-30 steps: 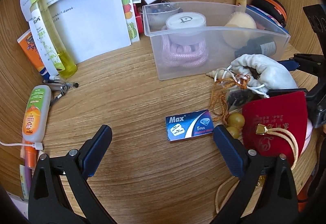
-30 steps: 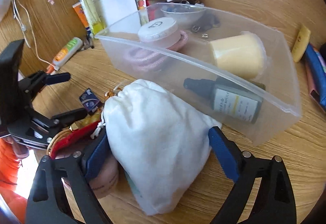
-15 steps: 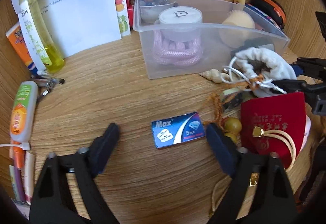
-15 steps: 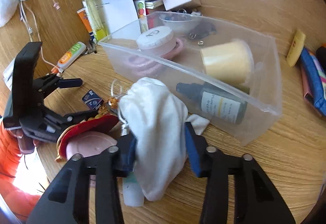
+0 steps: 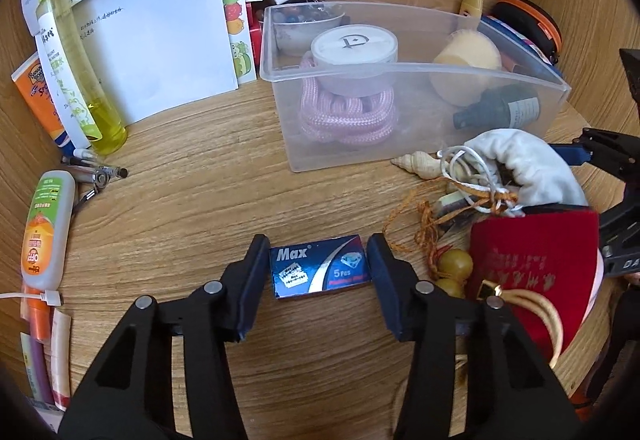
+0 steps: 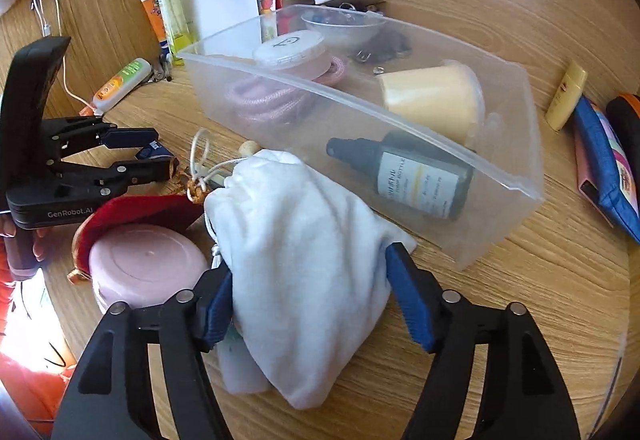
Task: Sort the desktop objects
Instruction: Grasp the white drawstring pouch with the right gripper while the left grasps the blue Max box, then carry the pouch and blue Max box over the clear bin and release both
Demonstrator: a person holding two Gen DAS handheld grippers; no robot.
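On the bench [image 5: 192,199], the closing left claw [image 5: 318,268] brackets the blue box [image 5: 320,272], unpressed; only the right view shows the opening right claw [image 6: 310,292] around the white pouch [image 6: 296,240].

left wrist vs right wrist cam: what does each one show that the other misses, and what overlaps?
Left wrist only: seashell, the box's Max label, tongs closing around the blue box.
Right wrist only: pink round lid, right tongs opening around the white pouch.
Both: clear bin, pink rope, dark bottle, red pouch.
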